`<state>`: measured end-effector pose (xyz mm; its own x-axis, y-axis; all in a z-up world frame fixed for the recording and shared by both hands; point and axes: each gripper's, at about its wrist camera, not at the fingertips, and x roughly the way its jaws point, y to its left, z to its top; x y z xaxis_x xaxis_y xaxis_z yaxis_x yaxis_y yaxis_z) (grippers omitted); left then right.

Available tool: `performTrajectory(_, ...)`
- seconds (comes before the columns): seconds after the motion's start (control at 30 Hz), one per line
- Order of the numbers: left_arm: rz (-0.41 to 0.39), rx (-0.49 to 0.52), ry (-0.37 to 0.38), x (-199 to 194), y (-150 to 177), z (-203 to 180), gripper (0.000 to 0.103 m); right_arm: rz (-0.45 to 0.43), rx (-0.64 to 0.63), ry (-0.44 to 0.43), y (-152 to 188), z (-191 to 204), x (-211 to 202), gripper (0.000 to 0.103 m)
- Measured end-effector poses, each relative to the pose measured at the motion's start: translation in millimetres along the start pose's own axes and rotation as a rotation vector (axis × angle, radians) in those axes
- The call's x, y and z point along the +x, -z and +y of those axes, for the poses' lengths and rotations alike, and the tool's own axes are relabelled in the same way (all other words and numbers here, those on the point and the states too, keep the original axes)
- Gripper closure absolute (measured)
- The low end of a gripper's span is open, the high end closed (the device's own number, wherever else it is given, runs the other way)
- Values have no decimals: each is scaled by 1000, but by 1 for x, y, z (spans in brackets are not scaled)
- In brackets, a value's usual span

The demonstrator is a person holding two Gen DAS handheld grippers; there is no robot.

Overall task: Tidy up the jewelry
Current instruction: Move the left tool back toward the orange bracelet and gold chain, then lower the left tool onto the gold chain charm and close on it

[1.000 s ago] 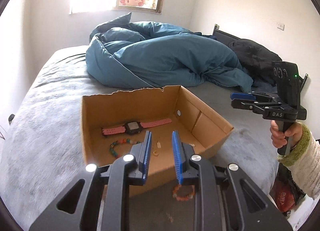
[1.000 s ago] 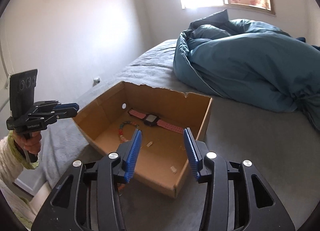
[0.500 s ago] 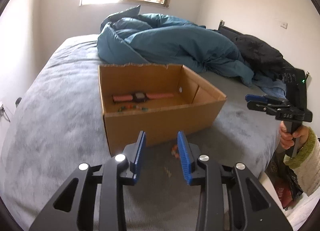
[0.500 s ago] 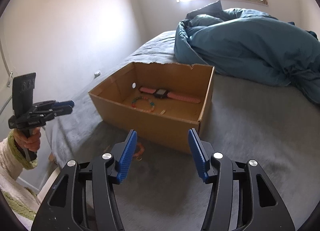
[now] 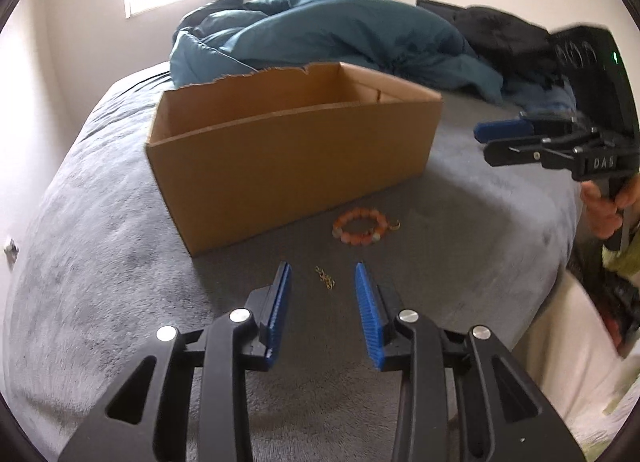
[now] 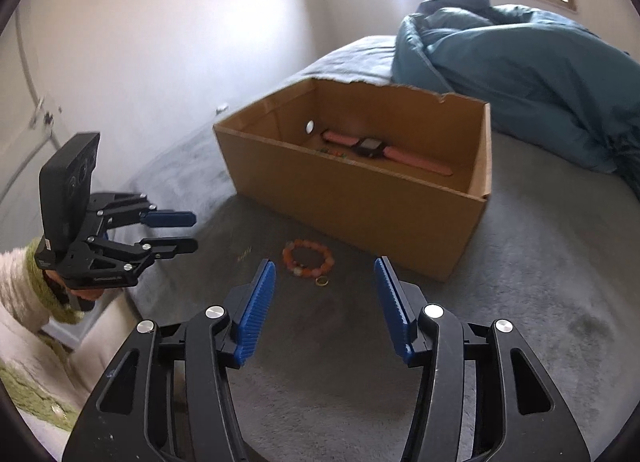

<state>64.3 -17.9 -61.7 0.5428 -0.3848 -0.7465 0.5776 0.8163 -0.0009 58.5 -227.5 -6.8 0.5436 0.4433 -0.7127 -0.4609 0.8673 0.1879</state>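
Note:
An orange bead bracelet (image 5: 355,238) (image 6: 310,273) lies on the grey bed in front of the cardboard box (image 5: 280,165) (image 6: 360,197). A small gold ring (image 5: 395,226) (image 6: 322,282) rests beside it. A thin gold chain (image 5: 326,278) (image 6: 244,254) lies on the bed, seen through the gap of my open left gripper (image 5: 323,268) (image 6: 192,232). My right gripper (image 6: 324,262) (image 5: 480,141) hovers near the bracelet and ring. Its jaws are closing, with nothing gripped. Inside the box lie a pink-strapped watch (image 6: 370,145) and a multicoloured bead bracelet (image 6: 332,151).
A crumpled blue duvet (image 5: 340,41) (image 6: 520,61) is heaped behind the box, with a black jacket (image 5: 500,33) at the back right. The bed's edge (image 5: 560,270) falls away close to the jewelry. A white wall runs along the far side.
Both grippers have pulled back and sunk from over the box to the bed in front of it. The left jaws have widened. The loose bracelet, ring and chain have come into full view.

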Motion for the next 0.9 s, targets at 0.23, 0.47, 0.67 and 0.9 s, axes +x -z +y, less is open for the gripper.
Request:
performTrajectory(0.23, 32, 12, 24, 24, 3, 6, 71, 63, -62, -36, 0, 6, 32, 61)
performTrajectory(0.47, 68, 24, 50, 43, 2, 8, 71, 127, -106, -59, 2, 3, 61, 67)
performTrajectory(0.67, 89, 67, 55, 58, 2, 2, 72, 176, -158, -69, 1, 2, 78, 69)
performTrajectory(0.9, 96, 72, 47, 68, -1, 0, 78, 214, -189, -86, 3, -2, 89, 69)
